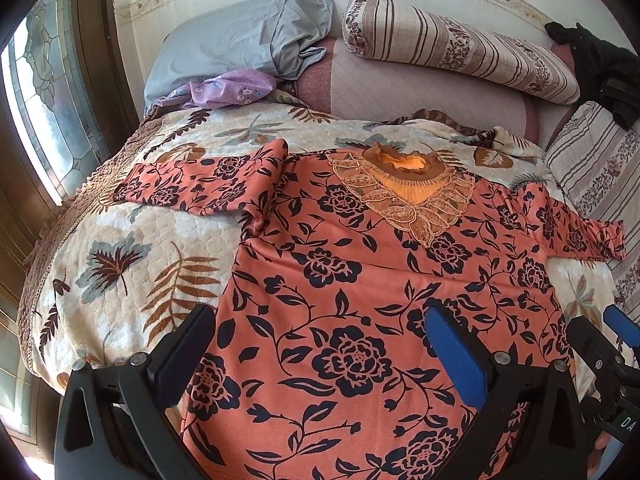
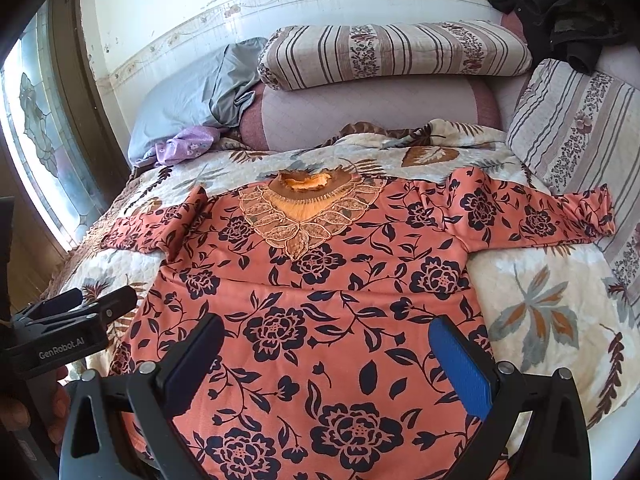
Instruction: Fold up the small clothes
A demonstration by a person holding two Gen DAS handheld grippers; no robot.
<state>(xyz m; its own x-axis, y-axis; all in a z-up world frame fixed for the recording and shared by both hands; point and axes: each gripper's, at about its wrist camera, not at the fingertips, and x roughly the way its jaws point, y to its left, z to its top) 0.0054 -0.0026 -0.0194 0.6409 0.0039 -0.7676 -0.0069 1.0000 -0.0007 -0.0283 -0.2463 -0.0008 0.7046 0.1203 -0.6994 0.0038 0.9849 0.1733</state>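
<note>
With our left claw [image 1: 320, 344] and right claw [image 2: 326, 354] both spread apart over the flat top [image 2: 320, 312] on the bedspread [image 2: 540, 320], we risk pinching the bedspread too.

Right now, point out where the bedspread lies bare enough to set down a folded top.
Two bare patches of bedspread: one right of the top, below its right sleeve; one left of it, below the left sleeve. Crowded: the head end, with grey pillow, purple cloth, striped bolster and black garment.
</note>
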